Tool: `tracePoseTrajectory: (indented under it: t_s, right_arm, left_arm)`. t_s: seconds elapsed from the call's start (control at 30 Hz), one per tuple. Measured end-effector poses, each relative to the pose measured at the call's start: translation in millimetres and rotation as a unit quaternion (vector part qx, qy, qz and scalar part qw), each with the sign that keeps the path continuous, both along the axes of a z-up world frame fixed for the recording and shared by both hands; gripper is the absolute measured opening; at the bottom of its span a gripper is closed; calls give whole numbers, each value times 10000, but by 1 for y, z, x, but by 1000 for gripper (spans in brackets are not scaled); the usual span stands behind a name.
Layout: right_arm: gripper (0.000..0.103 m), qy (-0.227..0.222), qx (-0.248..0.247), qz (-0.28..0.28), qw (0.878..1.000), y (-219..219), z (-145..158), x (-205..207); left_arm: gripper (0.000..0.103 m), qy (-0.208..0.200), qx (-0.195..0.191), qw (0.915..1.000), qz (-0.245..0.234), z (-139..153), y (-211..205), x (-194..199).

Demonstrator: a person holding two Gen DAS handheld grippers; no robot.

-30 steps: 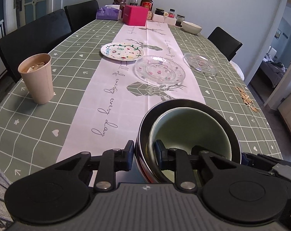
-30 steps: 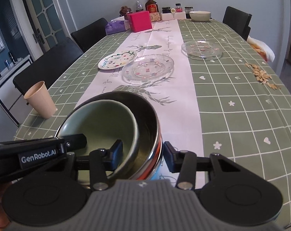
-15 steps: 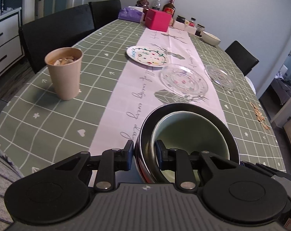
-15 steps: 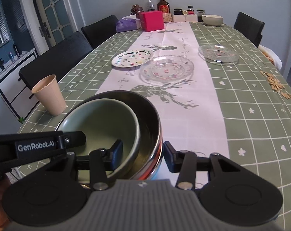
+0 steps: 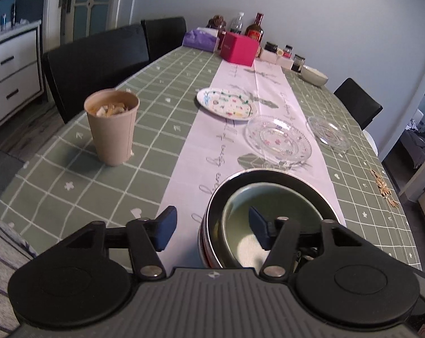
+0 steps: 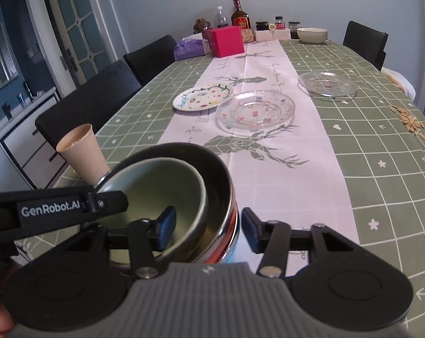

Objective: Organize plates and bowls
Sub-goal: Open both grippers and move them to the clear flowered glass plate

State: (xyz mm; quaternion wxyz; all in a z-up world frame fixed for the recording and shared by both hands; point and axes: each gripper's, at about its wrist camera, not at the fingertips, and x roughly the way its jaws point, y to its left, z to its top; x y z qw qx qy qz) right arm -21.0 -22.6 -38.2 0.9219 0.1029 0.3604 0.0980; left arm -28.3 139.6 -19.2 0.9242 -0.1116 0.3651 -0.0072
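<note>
Both grippers' jaws just opened off the bowl stack; left gripper (image 5: 209, 229) and right gripper (image 6: 208, 228) now straddle its rims, pads clear. Green ceramic bowl (image 5: 257, 211) sits nested in steel bowl (image 5: 271, 177) on runner, near edge — done. Left→right still loose: painted plate (image 5: 226, 102), ribbed glass plate (image 5: 278, 138), smaller glass plate (image 5: 329, 132), cream bowl (image 5: 313, 74) far end.

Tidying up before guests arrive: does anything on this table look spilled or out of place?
Yes. Seeds or husks lie scattered loose on the green tablecloth near its right edge, beyond the glass plates.
</note>
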Motion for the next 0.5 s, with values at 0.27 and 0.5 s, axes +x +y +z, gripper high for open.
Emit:
tracePoseTrajectory:
  t_s: [0.27, 0.5]
  right_arm:
    - [85, -150, 388, -198, 9989, -26, 18, 1]
    - [85, -139, 996, -122, 9949, -71, 43, 33]
  left_arm:
    - [81, -379, 108, 9992, -70, 27, 0, -2]
    - [83, -270, 76, 9978, -601, 50, 2, 30]
